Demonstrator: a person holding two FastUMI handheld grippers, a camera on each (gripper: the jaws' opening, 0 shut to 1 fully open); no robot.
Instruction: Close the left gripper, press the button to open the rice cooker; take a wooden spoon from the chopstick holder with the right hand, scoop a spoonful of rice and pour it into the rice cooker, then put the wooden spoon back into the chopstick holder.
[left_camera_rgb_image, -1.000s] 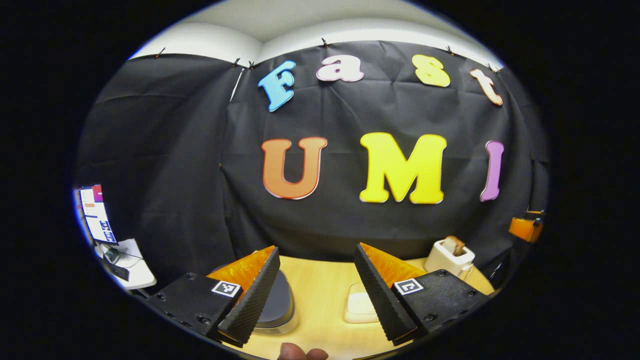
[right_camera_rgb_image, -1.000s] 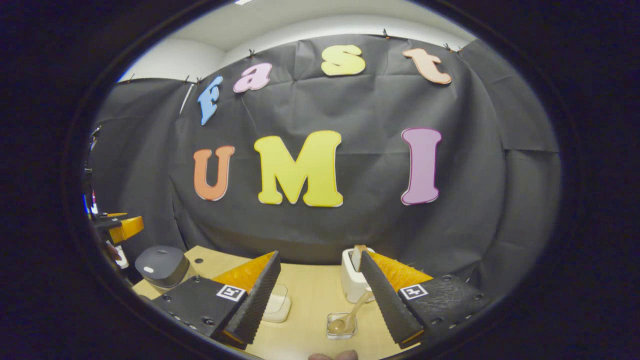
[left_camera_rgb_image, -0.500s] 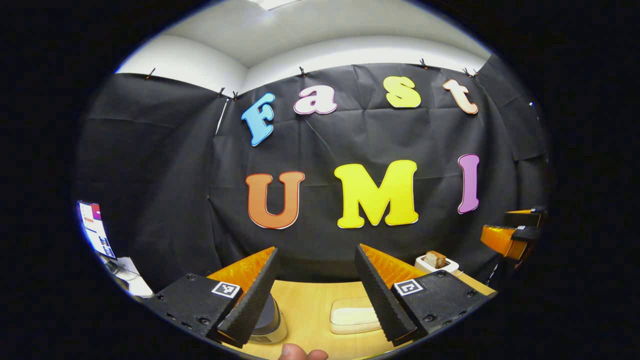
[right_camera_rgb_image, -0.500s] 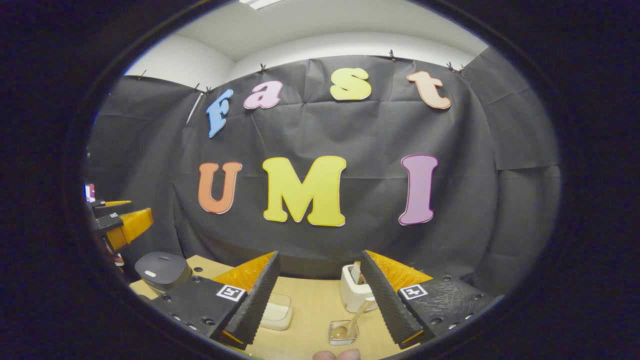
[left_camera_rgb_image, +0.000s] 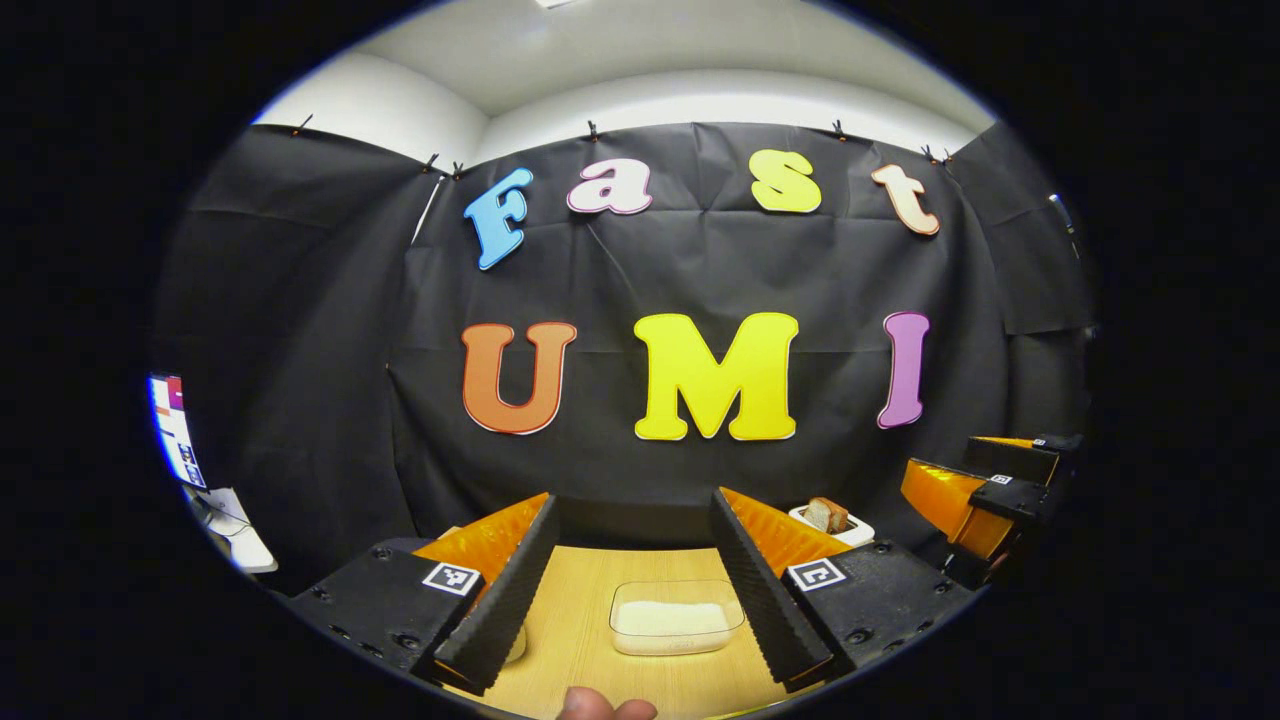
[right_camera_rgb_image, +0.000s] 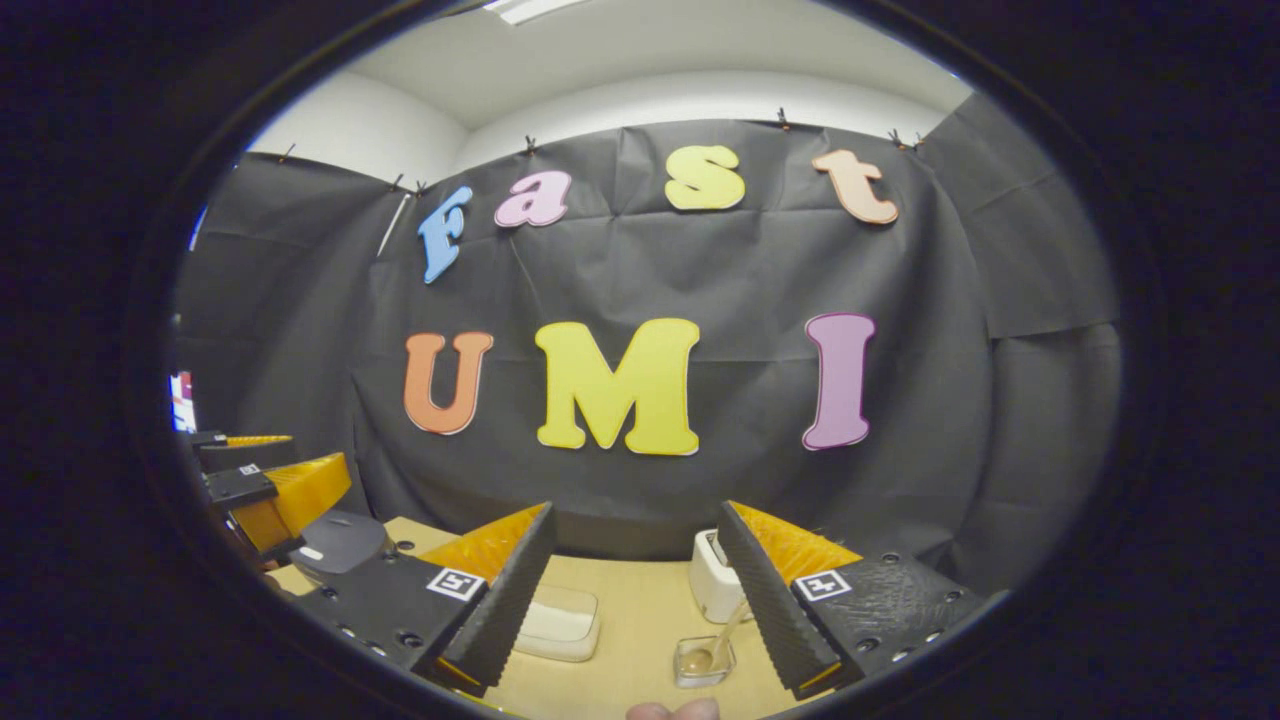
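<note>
wooden and slim, the spoon (right_camera_rgb_image: 722, 632) is leaning with its bowl in a small clear dish (right_camera_rgb_image: 703, 662) near the front edge of the surface (right_camera_rgb_image: 640, 620), its handle slanting up toward the white chopstick holder (right_camera_rgb_image: 714, 590) just behind it. it is looking light, stiff and smooth, so i would judge the bare handle above the dish the place to pinch; a loose hold could be letting it swivel. another wooden piece (left_camera_rgb_image: 826, 515) is poking up from the holder in the left gripper view. rice is lying pale and grainy in a clear rounded tub (left_camera_rgb_image: 676, 618) at mid surface, likely shifting easily. the rice cooker (right_camera_rgb_image: 338, 541), dark and dome-lidded with its lid down, is sitting toward the surface's left edge. the right claw (right_camera_rgb_image: 630, 590) is standing wide apart, gripping nothing, and the left claw (left_camera_rgb_image: 632, 575) is also spread, empty, hanging over the tub.
</note>
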